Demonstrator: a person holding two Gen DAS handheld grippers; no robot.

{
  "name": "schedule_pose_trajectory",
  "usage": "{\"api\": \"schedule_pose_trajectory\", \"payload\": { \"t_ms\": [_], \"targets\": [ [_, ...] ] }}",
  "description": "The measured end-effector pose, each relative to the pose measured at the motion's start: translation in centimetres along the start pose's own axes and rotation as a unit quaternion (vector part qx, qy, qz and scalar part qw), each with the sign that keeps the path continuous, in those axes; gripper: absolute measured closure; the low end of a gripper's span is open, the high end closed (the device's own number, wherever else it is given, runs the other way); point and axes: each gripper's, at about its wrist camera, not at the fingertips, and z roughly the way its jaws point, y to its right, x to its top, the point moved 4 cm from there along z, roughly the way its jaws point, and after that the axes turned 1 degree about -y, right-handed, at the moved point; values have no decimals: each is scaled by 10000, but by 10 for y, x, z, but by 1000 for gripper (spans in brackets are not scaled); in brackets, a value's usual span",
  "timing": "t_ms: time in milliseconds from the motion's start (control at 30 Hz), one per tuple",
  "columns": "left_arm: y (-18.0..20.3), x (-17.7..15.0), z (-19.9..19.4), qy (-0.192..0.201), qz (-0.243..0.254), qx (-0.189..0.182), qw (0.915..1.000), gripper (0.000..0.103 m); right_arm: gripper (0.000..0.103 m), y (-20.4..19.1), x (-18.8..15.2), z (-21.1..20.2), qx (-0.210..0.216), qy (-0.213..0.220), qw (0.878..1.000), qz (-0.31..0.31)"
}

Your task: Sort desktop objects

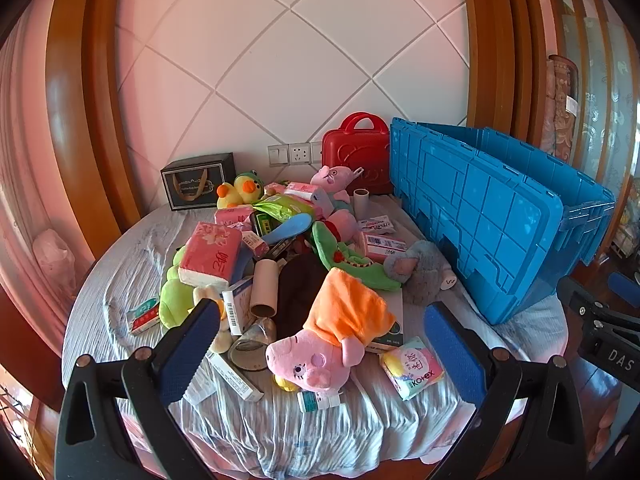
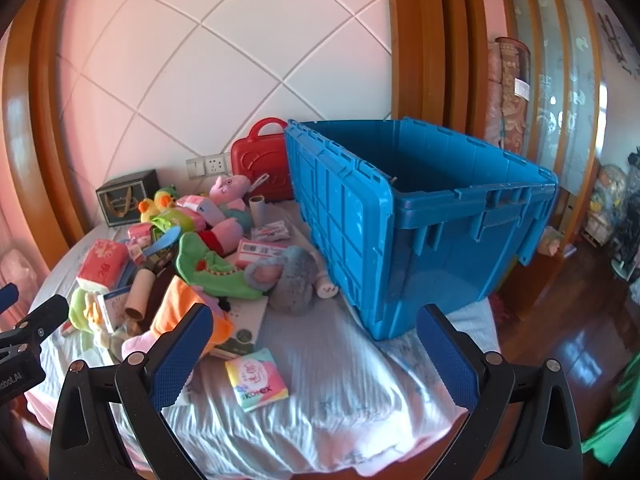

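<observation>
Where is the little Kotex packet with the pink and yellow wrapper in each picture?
Left wrist view: the Kotex packet lies low and right of centre on the cloth, just right of the pink pig plush.
Right wrist view: the packet lies low and left of centre, between the open gripper's fingers.
Shared landmark: the blue crate stands up and to the right of the packet in both views.

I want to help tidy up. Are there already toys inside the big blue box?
No. In the right wrist view the blue crate shows only bare inner walls, while the plush toys lie beside it.
</observation>
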Motion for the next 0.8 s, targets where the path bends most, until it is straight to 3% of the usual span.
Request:
{"api": "schedule_pose_trajectory", "payload": {
  "t_ms": [800],
  "targets": [
    [2, -8, -1, -54, 14, 26, 10000, 0, 0, 3, -4, 2, 23, -69, 9999, -96]
  ]
}}
